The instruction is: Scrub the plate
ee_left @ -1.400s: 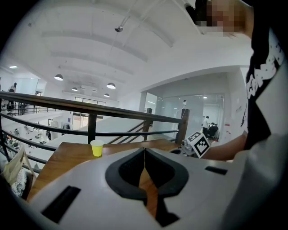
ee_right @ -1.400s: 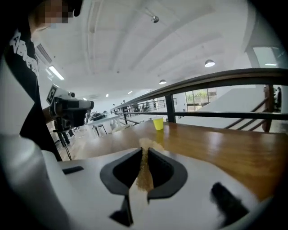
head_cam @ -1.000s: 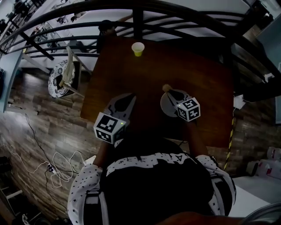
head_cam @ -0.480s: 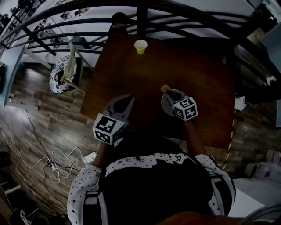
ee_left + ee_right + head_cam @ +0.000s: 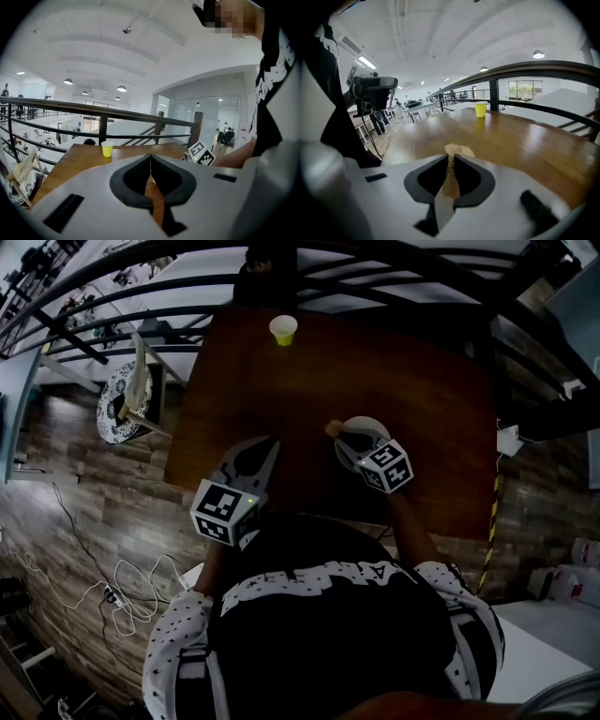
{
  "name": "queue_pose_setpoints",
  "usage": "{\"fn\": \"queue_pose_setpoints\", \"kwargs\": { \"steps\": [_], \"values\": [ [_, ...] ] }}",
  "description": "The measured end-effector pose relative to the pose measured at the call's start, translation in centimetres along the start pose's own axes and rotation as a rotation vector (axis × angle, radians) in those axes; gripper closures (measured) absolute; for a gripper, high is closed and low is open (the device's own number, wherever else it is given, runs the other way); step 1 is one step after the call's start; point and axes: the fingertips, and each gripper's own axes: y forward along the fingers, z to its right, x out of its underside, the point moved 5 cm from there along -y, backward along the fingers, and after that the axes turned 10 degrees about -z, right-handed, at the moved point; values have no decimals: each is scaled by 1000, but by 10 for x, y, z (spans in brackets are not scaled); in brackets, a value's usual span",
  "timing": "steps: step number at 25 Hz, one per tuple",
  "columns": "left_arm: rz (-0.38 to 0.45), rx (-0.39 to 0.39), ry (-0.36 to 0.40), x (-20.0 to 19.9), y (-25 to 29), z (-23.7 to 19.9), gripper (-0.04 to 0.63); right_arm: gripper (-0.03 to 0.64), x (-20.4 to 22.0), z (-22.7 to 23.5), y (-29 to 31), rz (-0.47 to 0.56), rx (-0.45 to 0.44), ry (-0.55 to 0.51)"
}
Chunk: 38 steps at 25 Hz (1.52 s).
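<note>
A small grey plate [image 5: 370,427] lies on the dark wooden table [image 5: 422,381], right of its middle. My right gripper [image 5: 343,436] reaches over the plate and is shut on a tan scrubber [image 5: 332,429], whose tip pokes out at the plate's left rim. In the right gripper view the scrubber [image 5: 457,150] is pinched between the jaws of the right gripper [image 5: 451,158]; the plate cannot be made out there. My left gripper [image 5: 270,445] rests over the table's near left part, apart from the plate. The left gripper [image 5: 150,157] has its jaws together with nothing between them.
A yellow paper cup [image 5: 283,330] stands near the table's far edge; the same cup [image 5: 107,148] shows ahead of the left gripper. A dark railing [image 5: 309,263] runs behind the table. A chair [image 5: 131,399] and loose cables [image 5: 122,601] are on the floor at left.
The right gripper has shifted a little left with the scrubber, toward the plate's left rim. The left gripper has kept its place. The head view has drifted slightly.
</note>
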Motion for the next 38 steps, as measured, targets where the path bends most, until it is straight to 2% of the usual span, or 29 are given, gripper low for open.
{"fn": "queue_pose_setpoints", "kwargs": {
  "steps": [8,20,35,38],
  "values": [
    [5,16,16,-2,3,8,581,568,15,-13,-5,-39,-73,-20],
    [1,48,27,-2,10,21,581,568,30,-26,-18,-62,-118,-43],
    [-11,136,84,-10,26,40,581,568,49,-36,-39,-51,-98,11],
    [-16,146,95,-11,28,43,581,568,48,-36,-47,2,-75,57]
  ]
}}
